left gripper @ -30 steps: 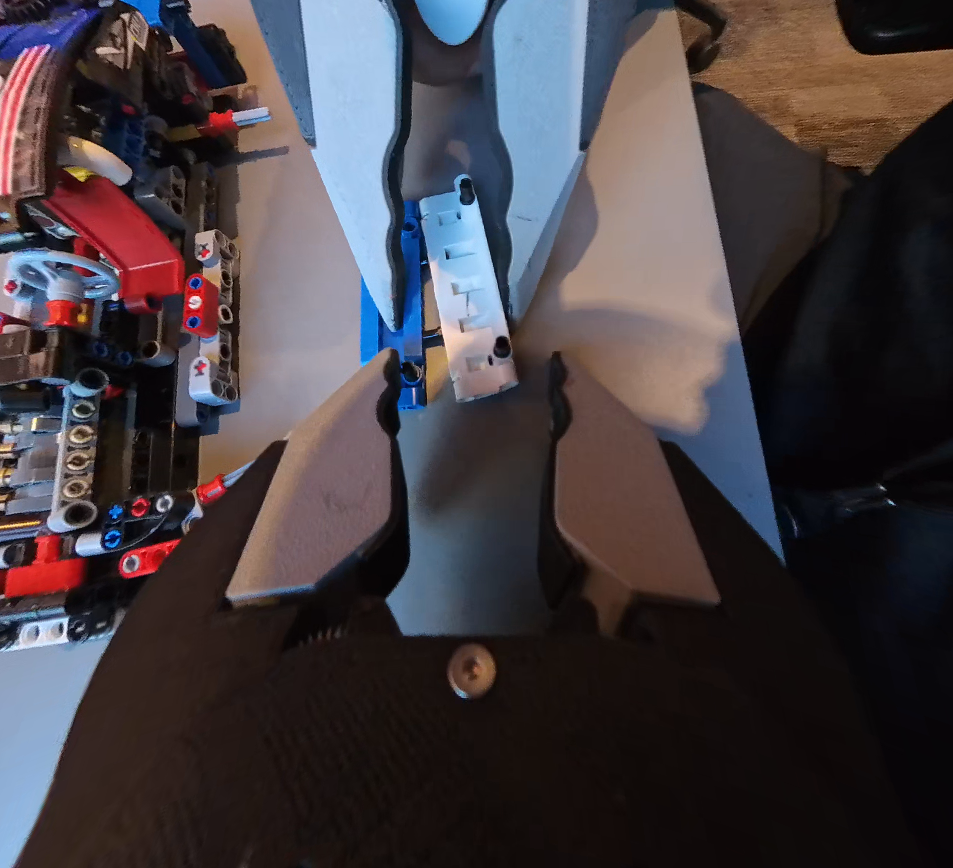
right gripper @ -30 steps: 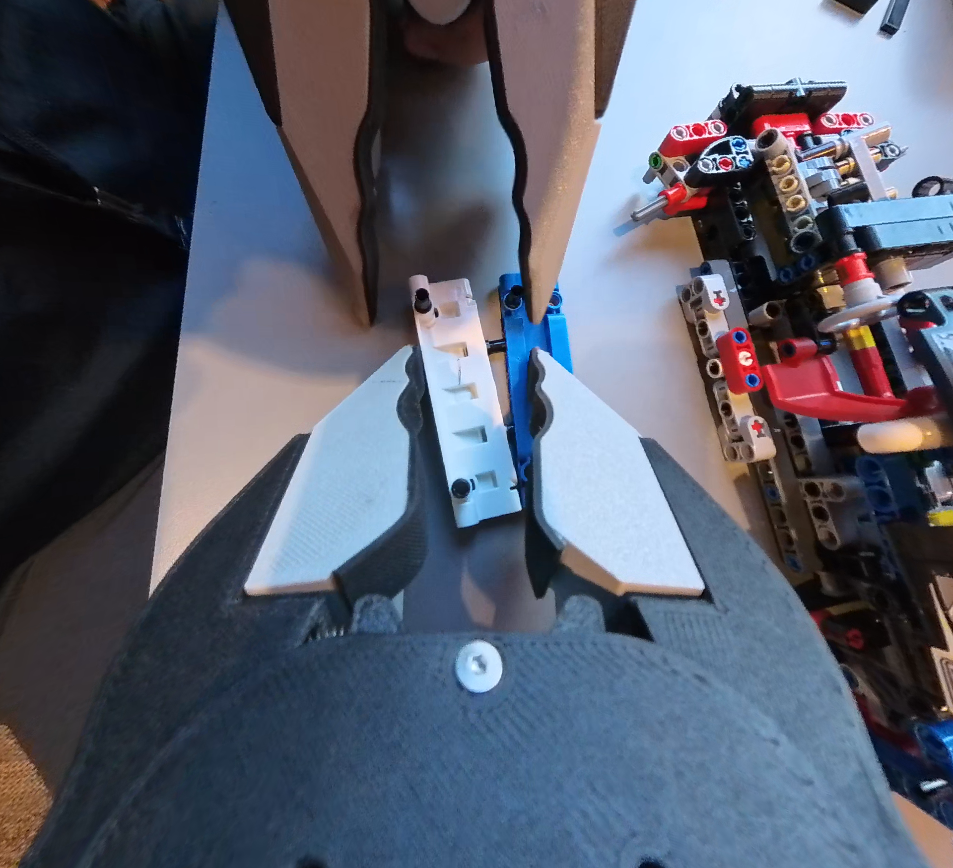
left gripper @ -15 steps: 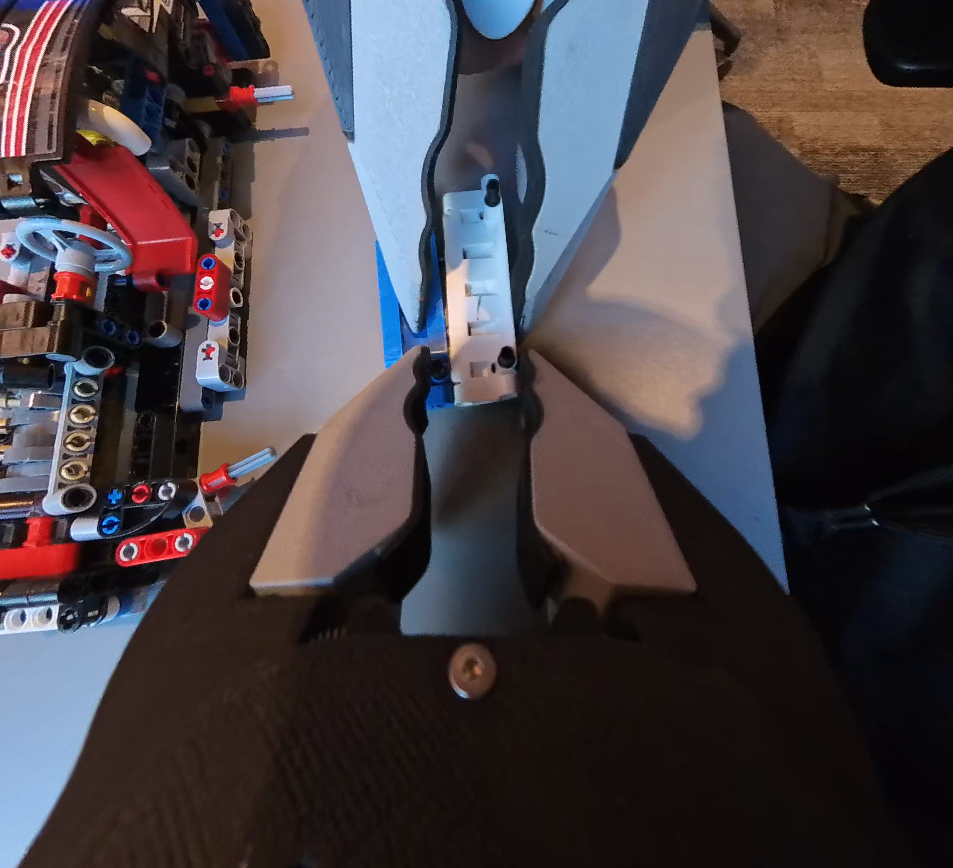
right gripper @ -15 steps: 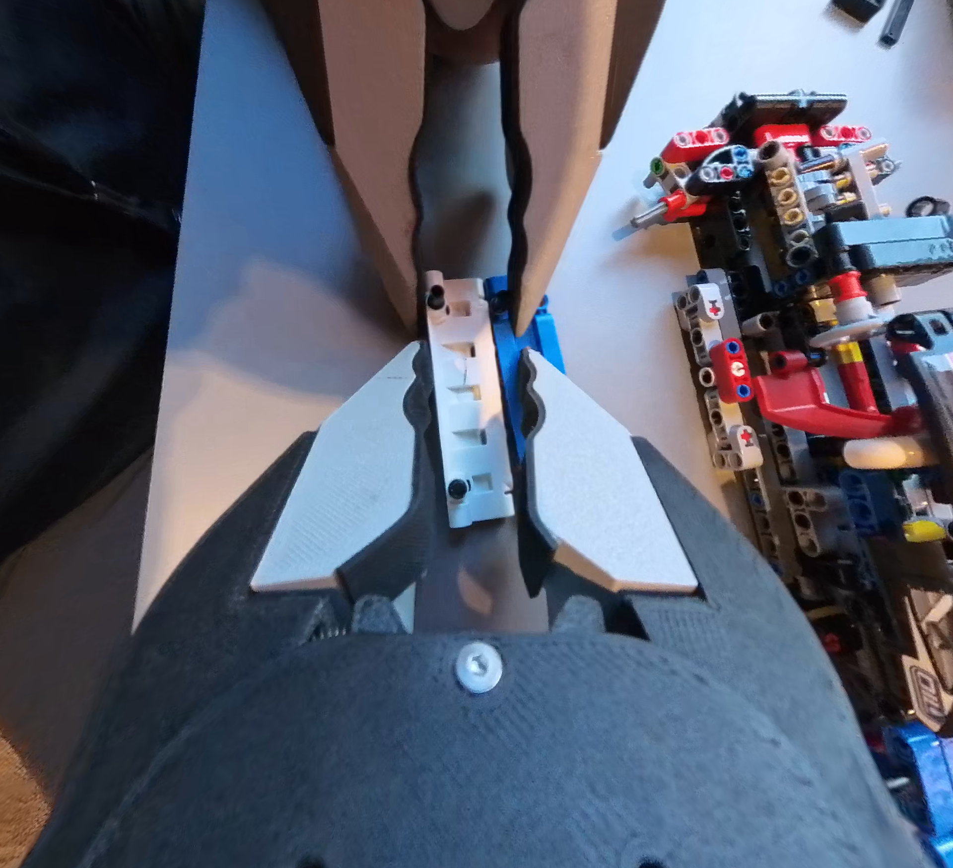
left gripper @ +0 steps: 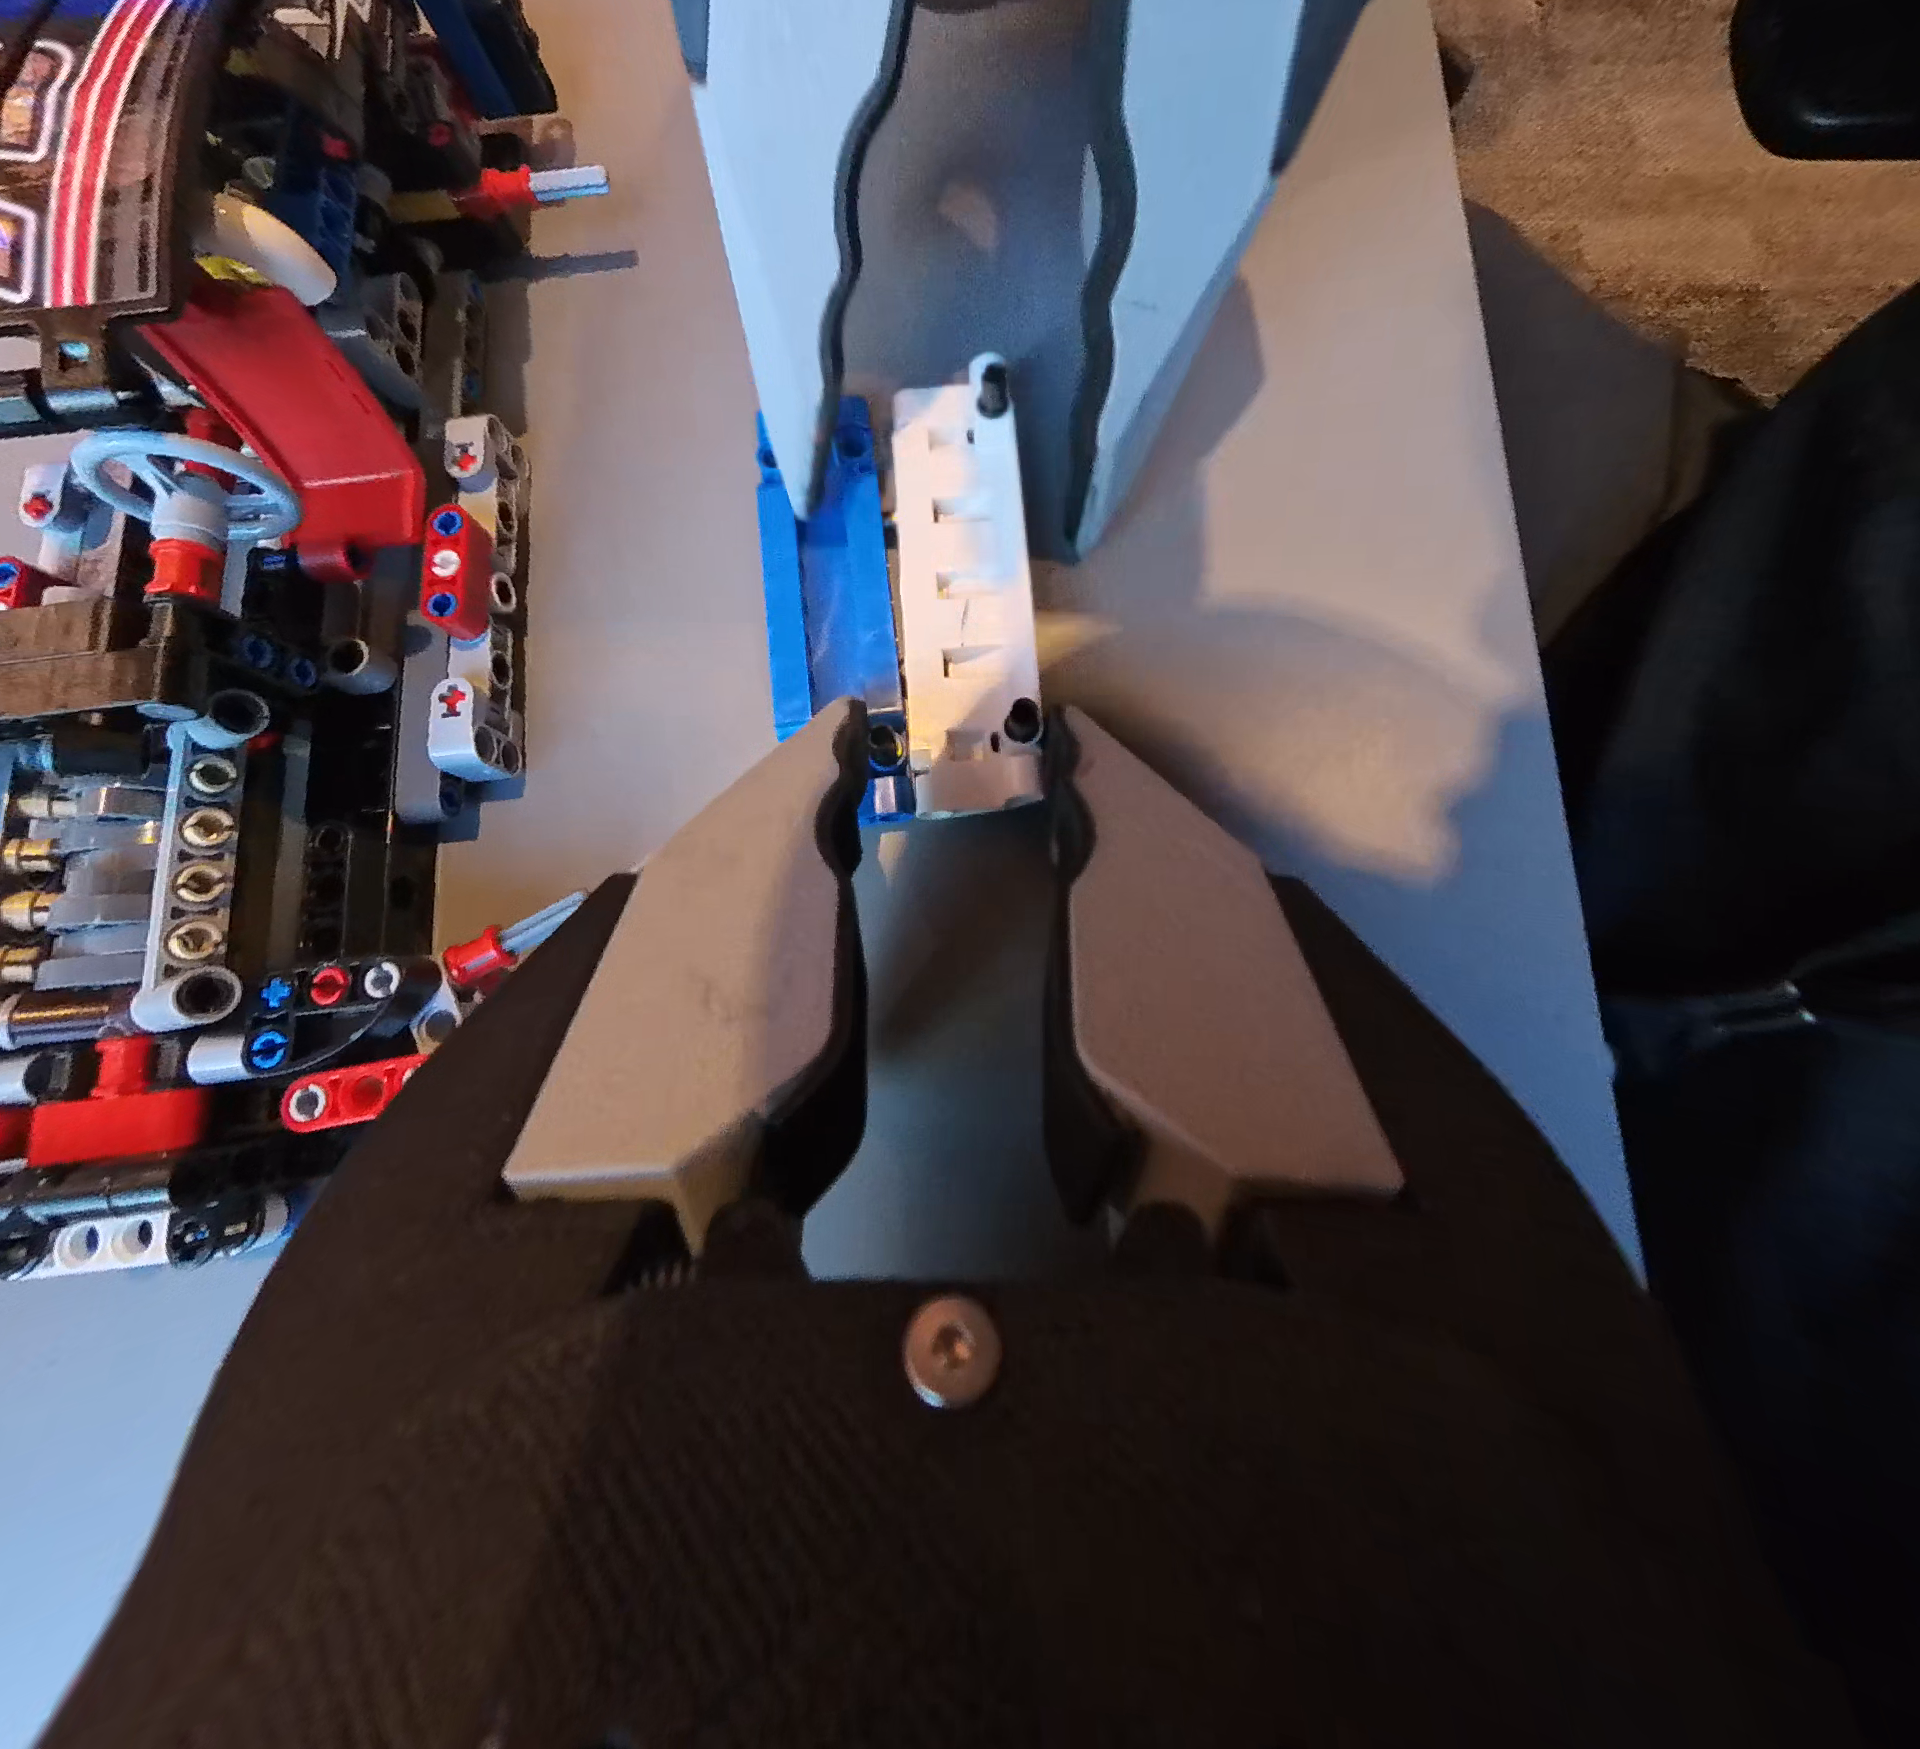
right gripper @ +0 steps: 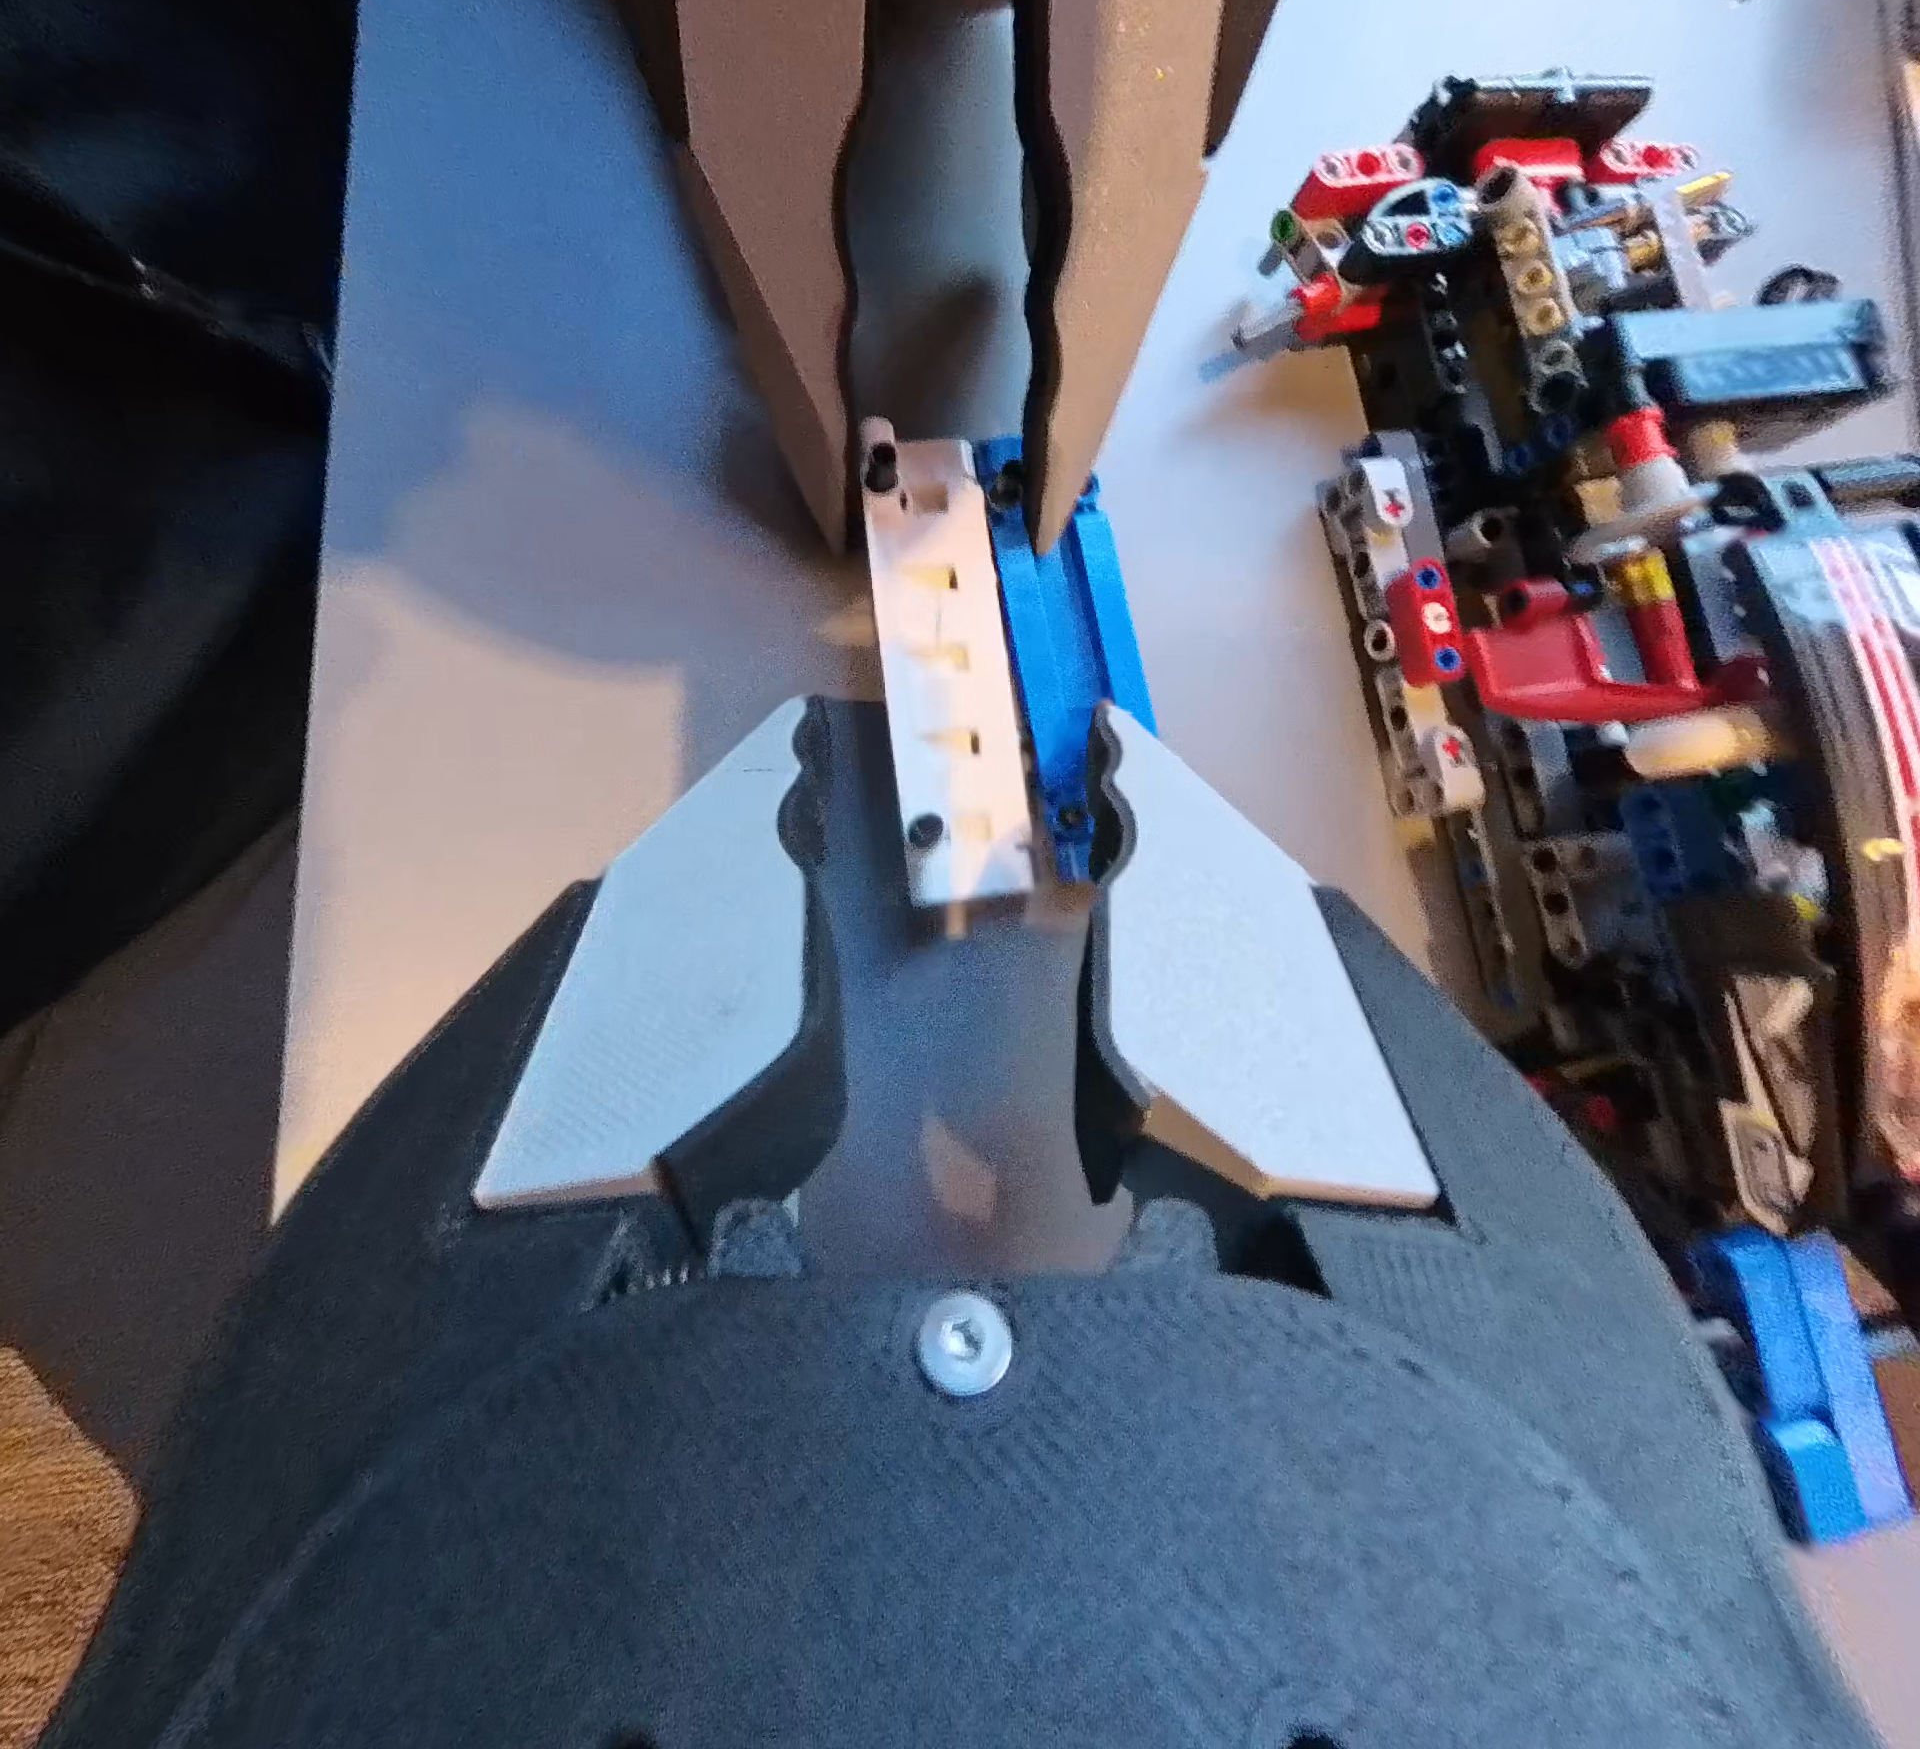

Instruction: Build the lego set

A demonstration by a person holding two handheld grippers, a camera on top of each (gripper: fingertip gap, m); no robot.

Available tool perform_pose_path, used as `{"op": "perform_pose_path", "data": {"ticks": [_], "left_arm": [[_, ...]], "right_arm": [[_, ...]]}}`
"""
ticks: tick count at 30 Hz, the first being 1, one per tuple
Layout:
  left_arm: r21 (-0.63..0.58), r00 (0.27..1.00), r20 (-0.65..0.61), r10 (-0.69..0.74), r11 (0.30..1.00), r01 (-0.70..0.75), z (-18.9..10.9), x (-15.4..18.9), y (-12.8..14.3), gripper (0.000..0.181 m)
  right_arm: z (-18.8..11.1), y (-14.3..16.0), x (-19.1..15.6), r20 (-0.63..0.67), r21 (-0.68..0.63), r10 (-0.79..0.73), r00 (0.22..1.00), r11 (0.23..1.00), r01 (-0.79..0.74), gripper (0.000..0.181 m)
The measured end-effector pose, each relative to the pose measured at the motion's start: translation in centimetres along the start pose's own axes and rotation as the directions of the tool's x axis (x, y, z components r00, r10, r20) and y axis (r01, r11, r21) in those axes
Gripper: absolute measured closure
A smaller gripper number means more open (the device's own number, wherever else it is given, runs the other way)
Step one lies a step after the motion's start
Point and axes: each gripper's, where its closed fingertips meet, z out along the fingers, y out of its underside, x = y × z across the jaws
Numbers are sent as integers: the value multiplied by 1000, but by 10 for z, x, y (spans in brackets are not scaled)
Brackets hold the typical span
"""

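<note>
1. The half-built lego car (left gripper: pixel 239 619) fills the left edge of the left wrist view, well apart from the work at centre frame; I would leave it alone for this step.
2. On the bench (left gripper: pixel 644 556), at centre frame, the white panel (left gripper: pixel 966 587) lies touching the blue beam (left gripper: pixel 831 598), side by side.
3. My left hand-held gripper (left gripper: pixel 951 764) pinches the near end of the pair, one fingertip on the blue side, one on the white (a squeeze across both, as I judge it).
4. My right hand-held gripper (right gripper: pixel 961 790) is spread at the other end: one finger against the blue beam, the other clear of the white panel.
5. To seat them well, I should close the right one squarely across the pair and press evenly at both ends, so the pins go in straight.
6. A small black pin (left gripper: pixel 992 374) stands proud at the panel's far corner; I must not knock it.
</note>
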Motion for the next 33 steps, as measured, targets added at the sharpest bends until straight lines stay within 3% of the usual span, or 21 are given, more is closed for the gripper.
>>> {"op": "perform_pose_path", "data": {"ticks": [1,7,12,19,24,26,29,32,33], "left_arm": [[0,1000,-6,8,1000,-8,0,0,0,150],[1,999,-36,29,1000,-29,-1,2,0,150],[1,999,-40,32,999,-32,-1,1,1,149],[0,1000,-31,4,1000,-4,-2,-1,2,149],[-2,999,17,-47,999,47,-2,-3,2,149],[-1,995,48,-85,996,85,-5,-2,5,150],[17,977,106,-185,983,185,-13,-1,10,150],[39,934,112,-338,941,336,-20,8,13,148],[47,922,84,-379,925,376,-22,15,11,137]], "right_arm": [[-2,3,1,-6,-8,-8,1000,1000,8,134],[-5,8,0,87,-81,-77,993,993,84,148],[-4,8,0,150,-135,-87,985,985,107,147],[-3,7,2,120,-121,-67,990,989,82,152],[-6,6,10,-13,-113,-4,1000,994,3,147],[-15,2,17,-129,-96,6,992,995,-18,131],[-27,-2,13,-198,-33,118,973,991,-126,134],[-23,-2,0,-184,-5,267,946,962,-273,145],[-19,-4,-4,-170,-2,300,939,953,-304,146]]}}
